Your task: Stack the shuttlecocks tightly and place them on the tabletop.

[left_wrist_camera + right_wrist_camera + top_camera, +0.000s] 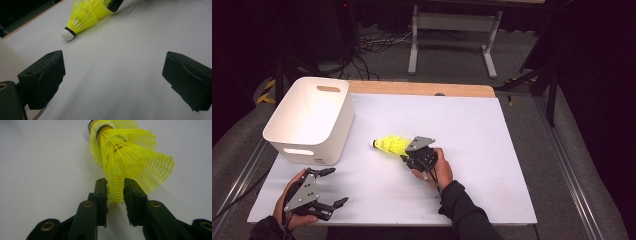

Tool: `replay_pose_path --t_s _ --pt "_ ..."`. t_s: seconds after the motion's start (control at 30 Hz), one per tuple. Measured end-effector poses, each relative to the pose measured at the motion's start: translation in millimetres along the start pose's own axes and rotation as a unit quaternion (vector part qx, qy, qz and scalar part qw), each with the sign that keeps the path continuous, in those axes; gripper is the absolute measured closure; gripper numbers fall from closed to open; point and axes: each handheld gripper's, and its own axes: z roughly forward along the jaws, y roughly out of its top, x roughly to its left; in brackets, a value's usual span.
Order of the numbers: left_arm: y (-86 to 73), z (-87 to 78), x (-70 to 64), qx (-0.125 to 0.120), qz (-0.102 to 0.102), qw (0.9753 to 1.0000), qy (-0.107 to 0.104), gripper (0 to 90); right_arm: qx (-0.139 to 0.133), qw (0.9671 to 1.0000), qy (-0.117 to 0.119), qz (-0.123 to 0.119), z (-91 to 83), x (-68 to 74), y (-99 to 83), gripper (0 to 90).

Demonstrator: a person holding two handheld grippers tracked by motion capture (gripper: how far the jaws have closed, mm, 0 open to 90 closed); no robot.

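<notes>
Left claw (333, 187): mine, near edge, jaws wide, empty. Right claw (115, 185): mine, nipping the skirt edge of stacked yellow shuttles (125, 152) lying mid-table. Bin (312, 120): far left. Risk: thin mesh grip, so the stack may slip or separate on lifting

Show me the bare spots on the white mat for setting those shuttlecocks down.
Free: the mat's far half beyond the yellow shuttlecocks, and its right side. Crowded: the left, where the white bin and left hand-held gripper sit.
</notes>
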Motion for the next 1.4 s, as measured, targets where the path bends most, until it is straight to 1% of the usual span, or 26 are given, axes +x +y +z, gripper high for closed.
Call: replay_pose_path --t_s 0.1,0.2,0.27,0.33,0.43,0.5,0.57,0.63,0.7,0.9,1.0,1.13,1.2,1.4 --pt "-0.4 -0.7 0.3 0.000 -0.001 1.0000 0.001 5.3 -0.001 1.0000 -0.008 0.000 -5.2 0.2 0.4 61.0" --pt "-0.6 -1.0 0.9 -0.003 -0.003 1.0000 0.000 5.3 -0.017 0.9999 -0.004 0.001 -13.4 -0.6 1.4 57.2" --pt "-0.3 -1.3 0.2 -0.003 -0.001 1.0000 0.001 5.3 -0.024 0.9996 -0.011 -0.008 -19.2 0.6 3.0 54.3" --pt "-0.4 -1.3 0.2 -0.002 -0.001 1.0000 0.001 5.2 -0.038 0.9991 -0.008 -0.018 -25.6 1.6 4.4 52.3" --pt "-0.3 -1.2 0.7 -0.002 -0.001 1.0000 0.000 5.2 -0.057 0.9978 -0.013 -0.031 -35.3 4.0 6.5 49.1" --pt "-0.3 -1.2 0.5 -0.002 -0.001 1.0000 0.000 5.2 -0.072 0.9966 -0.013 -0.038 -42.6 5.5 7.6 49.0" --pt "-0.5 -0.7 0.4 -0.001 -0.002 1.0000 0.000 5.2 -0.087 0.9952 -0.024 -0.038 -49.6 6.0 8.3 48.8" --pt "-0.2 -0.6 0.2 0.001 0.001 1.0000 -0.001 5.2 -0.102 0.9940 -0.021 -0.035 -55.6 5.5 8.8 47.6" --pt "-0.1 -0.9 0.1 0.001 0.003 1.0000 -0.001 5.2 -0.105 0.9934 -0.027 -0.039 -60.3 5.6 9.4 46.4" --pt "-0.3 -1.0 0.4 0.000 0.000 1.0000 0.001 5.2 -0.123 0.9908 -0.027 -0.050 -74.2 6.2 9.0 44.2" --pt "-0.3 -0.9 0.2 0.001 0.000 1.0000 0.001 5.2 -0.125 0.9899 -0.033 -0.057 -79.2 7.5 7.9 42.2" --pt "-0.2 -0.7 0.1 0.003 0.001 1.0000 0.001 5.2 -0.123 0.9896 -0.035 -0.066 -83.2 9.4 5.4 40.6" --pt "-0.2 -0.6 0.2 0.003 0.001 1.0000 0.001 5.3 -0.121 0.9892 -0.039 -0.072 -85.0 10.4 4.2 39.7" --pt "-0.3 -0.4 0.2 0.004 0.001 1.0000 0.001 5.3 -0.118 0.9894 -0.041 -0.074 -89.2 12.3 -0.6 35.1"
